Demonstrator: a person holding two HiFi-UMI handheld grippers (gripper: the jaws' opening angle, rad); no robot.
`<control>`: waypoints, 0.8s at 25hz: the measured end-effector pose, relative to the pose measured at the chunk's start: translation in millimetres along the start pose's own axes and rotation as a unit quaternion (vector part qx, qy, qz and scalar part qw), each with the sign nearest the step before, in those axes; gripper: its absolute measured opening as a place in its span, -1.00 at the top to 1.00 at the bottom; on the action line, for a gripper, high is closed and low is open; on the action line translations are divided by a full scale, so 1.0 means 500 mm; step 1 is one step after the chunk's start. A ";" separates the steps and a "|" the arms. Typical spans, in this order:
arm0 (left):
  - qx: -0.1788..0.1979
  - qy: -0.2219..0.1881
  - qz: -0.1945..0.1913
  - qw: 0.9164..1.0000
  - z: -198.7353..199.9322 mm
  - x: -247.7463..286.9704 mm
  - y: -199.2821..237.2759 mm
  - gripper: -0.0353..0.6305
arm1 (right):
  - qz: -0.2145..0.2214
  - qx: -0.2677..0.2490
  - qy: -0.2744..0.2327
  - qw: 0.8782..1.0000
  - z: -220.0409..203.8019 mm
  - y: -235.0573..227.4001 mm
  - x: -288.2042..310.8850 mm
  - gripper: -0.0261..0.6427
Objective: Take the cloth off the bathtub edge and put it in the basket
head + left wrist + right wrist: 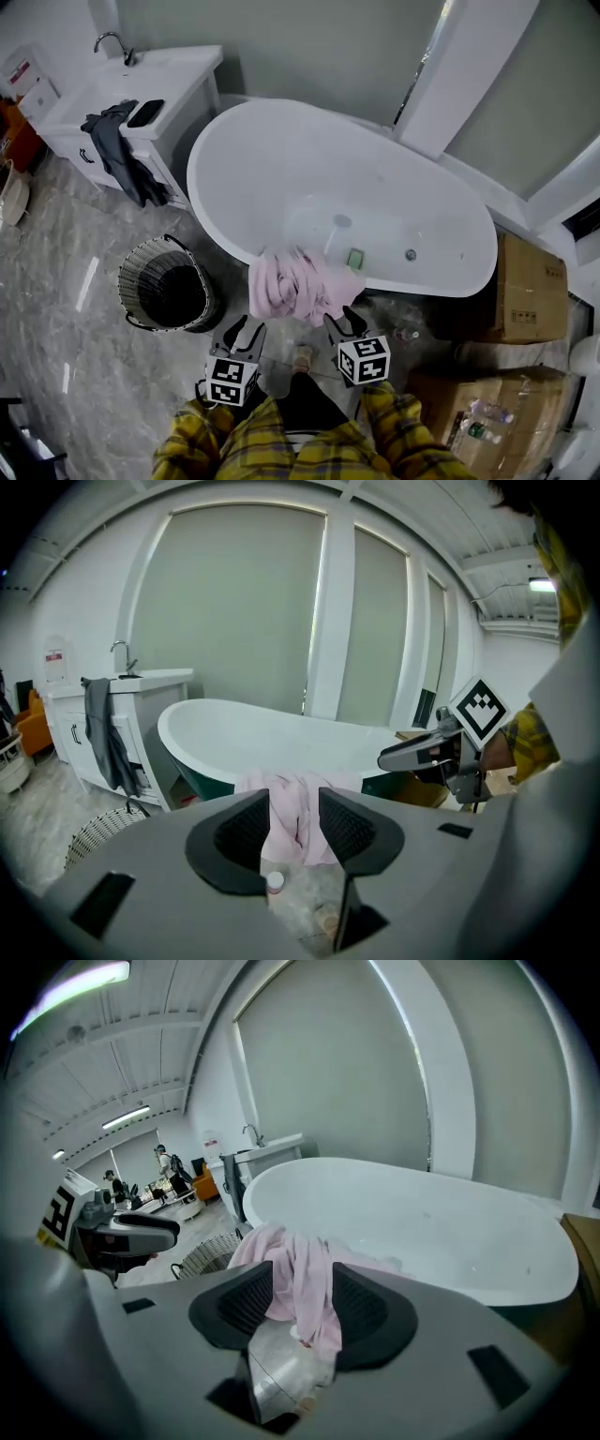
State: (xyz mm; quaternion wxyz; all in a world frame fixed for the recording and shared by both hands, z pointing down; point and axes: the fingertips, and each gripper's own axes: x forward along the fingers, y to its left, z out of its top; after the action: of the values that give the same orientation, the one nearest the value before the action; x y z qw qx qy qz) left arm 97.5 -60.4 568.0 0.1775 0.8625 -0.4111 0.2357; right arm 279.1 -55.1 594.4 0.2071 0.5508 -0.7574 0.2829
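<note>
I find left claw (244,333) and right claw (345,323) part-open, empty — crumpled pink cloth (300,286) judged light, limp; pinch the bunched folds.

sleeves (401,424): yellow plaid | left gripper (246,328), right gripper (345,321): black jaws, marker cubes (231,380)

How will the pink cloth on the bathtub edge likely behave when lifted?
Probably floppy: the pink cloth hangs in soft folds over the bathtub rim. Likely to sag below a pinch. It may slide off easily, since the rim looks smooth.
</note>
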 end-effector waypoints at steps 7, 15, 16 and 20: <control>-0.026 0.026 0.035 0.999 -0.001 0.066 0.045 0.40 | 0.028 -0.014 0.048 0.998 -0.009 -0.072 0.123 0.27; -0.049 0.055 0.061 0.995 -0.029 0.099 0.086 0.40 | 0.051 -0.042 0.101 0.993 -0.042 -0.096 0.219 0.09; -0.051 0.058 0.061 0.995 -0.032 0.102 0.088 0.40 | 0.050 -0.048 0.106 0.992 -0.044 -0.097 0.228 0.06; -0.061 0.067 0.066 0.994 -0.037 0.114 0.097 0.40 | 0.045 -0.070 0.113 0.990 -0.043 -0.103 0.257 -0.02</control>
State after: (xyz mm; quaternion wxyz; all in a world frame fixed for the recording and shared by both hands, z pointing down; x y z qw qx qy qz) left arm 85.7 -115.6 620.2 0.2409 0.8033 -0.4682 0.2784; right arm 288.8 -145.4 701.3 0.3169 0.4647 -0.7710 0.2987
